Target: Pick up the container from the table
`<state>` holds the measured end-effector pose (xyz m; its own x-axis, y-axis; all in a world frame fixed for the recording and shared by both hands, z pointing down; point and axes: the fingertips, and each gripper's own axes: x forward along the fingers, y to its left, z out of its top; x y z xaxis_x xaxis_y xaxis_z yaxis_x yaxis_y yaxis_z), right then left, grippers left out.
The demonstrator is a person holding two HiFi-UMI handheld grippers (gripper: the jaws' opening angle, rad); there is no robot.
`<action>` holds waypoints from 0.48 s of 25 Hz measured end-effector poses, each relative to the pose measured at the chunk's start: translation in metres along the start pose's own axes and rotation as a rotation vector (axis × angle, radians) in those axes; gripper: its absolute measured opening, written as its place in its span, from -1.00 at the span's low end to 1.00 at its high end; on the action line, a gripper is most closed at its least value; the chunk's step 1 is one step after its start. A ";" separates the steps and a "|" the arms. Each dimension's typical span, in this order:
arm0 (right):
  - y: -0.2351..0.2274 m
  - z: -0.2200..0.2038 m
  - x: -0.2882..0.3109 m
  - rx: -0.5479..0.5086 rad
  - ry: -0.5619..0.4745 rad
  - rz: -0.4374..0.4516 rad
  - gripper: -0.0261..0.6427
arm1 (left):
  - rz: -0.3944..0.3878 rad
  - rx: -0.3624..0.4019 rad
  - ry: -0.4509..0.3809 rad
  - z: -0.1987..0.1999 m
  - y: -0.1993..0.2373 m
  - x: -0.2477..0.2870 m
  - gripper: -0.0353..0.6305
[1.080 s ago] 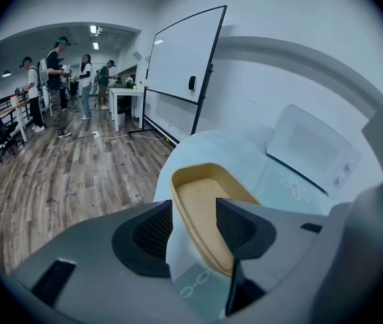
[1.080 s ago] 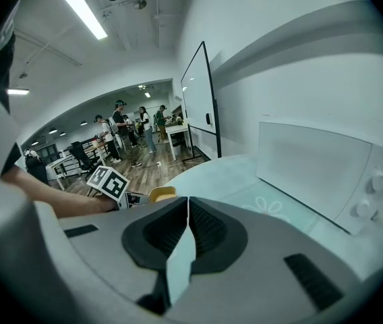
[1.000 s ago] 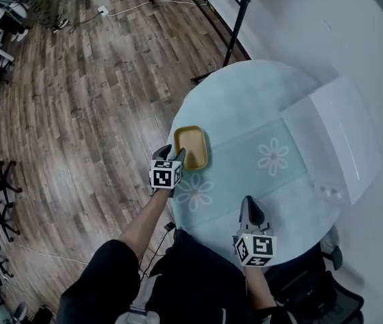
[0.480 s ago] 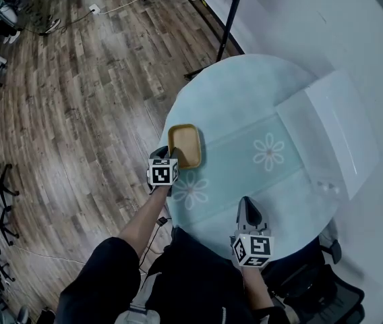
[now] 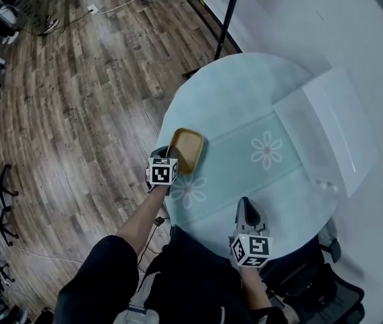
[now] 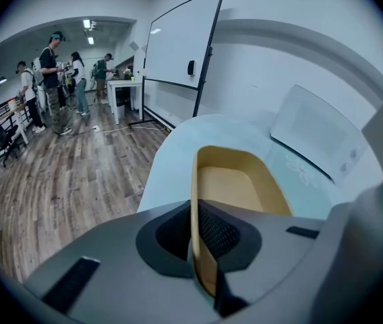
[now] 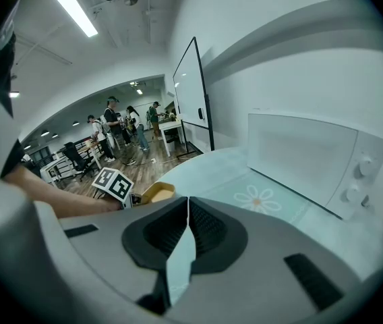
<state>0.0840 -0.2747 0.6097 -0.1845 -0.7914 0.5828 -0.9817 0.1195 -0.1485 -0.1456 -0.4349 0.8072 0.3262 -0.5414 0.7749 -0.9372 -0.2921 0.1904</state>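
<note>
Now the tan rectangular container (image 5: pixel 187 149) lies by the round table's (image 5: pixel 245 100) left edge, its long axis pointing away from the left gripper (image 5: pixel 171 159). That gripper's jaws have just been closing and clamp its near wall. The right gripper (image 5: pixel 247 208) is pinched together, empty.

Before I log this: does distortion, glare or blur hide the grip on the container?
No. Head view: fisheye bends the table rim, light even, container sharp. Left gripper view: dark round vignette, yet the container wall shows clamped between the jaws. Right gripper view: bright ceiling strip, no glare on the closed jaws.
</note>
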 end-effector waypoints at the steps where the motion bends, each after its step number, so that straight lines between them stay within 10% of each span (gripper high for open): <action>1: 0.000 -0.001 -0.001 0.001 0.000 0.001 -0.85 | -0.001 0.014 -0.004 0.001 -0.002 -0.001 -0.83; 12: 0.000 -0.002 -0.008 0.003 -0.012 0.017 -0.84 | -0.044 0.078 -0.041 0.013 -0.029 -0.016 -0.84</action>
<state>0.0858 -0.2669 0.6068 -0.2009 -0.7965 0.5702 -0.9782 0.1315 -0.1610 -0.1224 -0.4280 0.7813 0.3729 -0.5581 0.7413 -0.9100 -0.3759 0.1748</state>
